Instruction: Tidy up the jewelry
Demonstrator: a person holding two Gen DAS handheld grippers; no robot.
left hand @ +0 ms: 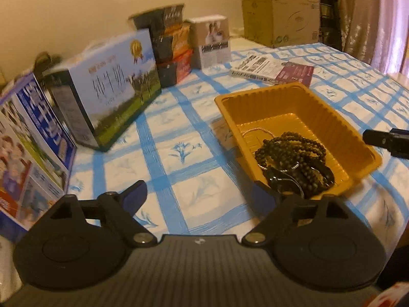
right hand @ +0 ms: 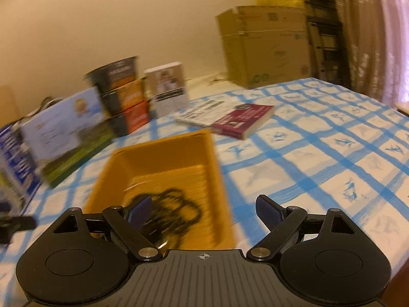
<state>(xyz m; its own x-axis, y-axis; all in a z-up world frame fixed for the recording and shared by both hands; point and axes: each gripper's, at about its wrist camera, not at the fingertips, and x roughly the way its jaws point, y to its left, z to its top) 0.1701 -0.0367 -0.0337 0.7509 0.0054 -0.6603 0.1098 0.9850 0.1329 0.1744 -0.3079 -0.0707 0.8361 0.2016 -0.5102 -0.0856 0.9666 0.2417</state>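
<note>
On the checked desk [left hand: 179,168], both the left gripper [left hand: 202,197] and right gripper [right hand: 203,211] are held spread and empty, so any remaining jewelry should be lowered gently into the yellow tray [left hand: 342,117] beside the beads [left hand: 294,151].

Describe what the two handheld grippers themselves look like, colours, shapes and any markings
Both look alike. The left gripper and right gripper each have a dark grey ribbed body with a small white crosshair mark at its front edge, flanked by two round black discs. Black linkage arms with silver pivot screws carry short fingers faced with dark blue pads. No cables, hands or sleeves show.
</note>
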